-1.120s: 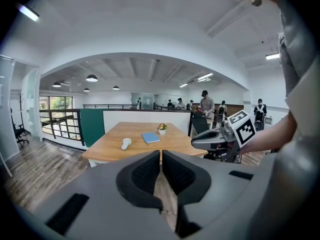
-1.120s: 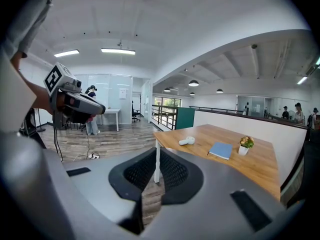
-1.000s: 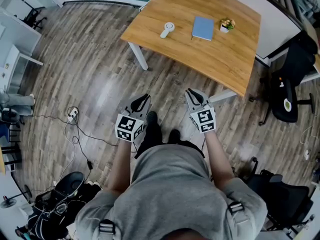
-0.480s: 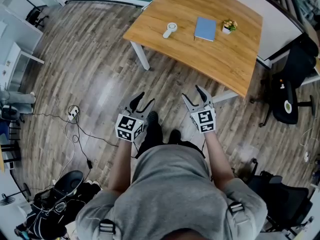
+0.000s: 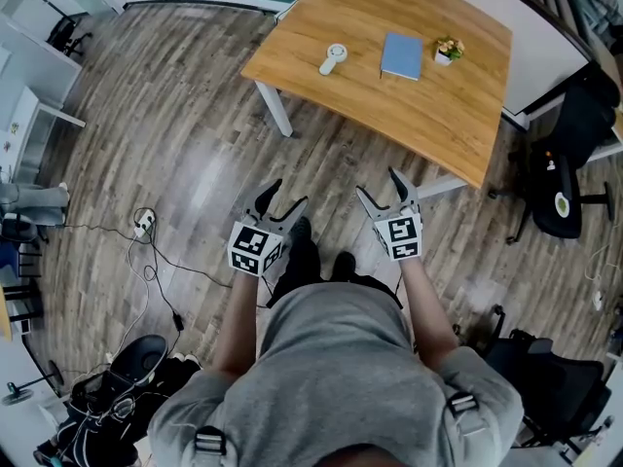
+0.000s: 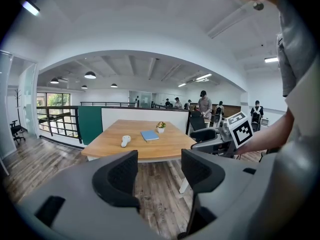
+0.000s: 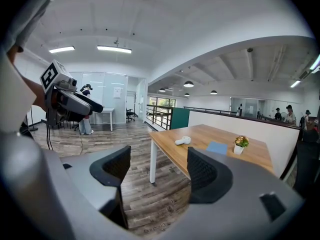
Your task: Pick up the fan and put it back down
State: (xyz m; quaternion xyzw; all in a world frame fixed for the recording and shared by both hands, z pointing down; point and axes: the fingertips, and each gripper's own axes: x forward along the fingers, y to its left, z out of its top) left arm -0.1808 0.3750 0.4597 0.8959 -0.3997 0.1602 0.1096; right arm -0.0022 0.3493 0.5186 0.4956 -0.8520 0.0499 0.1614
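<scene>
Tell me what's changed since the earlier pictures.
The left hand-held gripper and the right hand-held gripper have both just been opening: their jaws were together a second ago and now stand apart, with nothing between them. Nothing was taken hold of or let go. Both stay low in front of the person, short of the table; the fan, blue notebook and potted plant lie as before.

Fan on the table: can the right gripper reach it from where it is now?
Probably not yet. The right gripper, its empty jaws just opened wide, hangs over the floor short of the table; the fan lies well beyond. Nothing blocks the way.
</scene>
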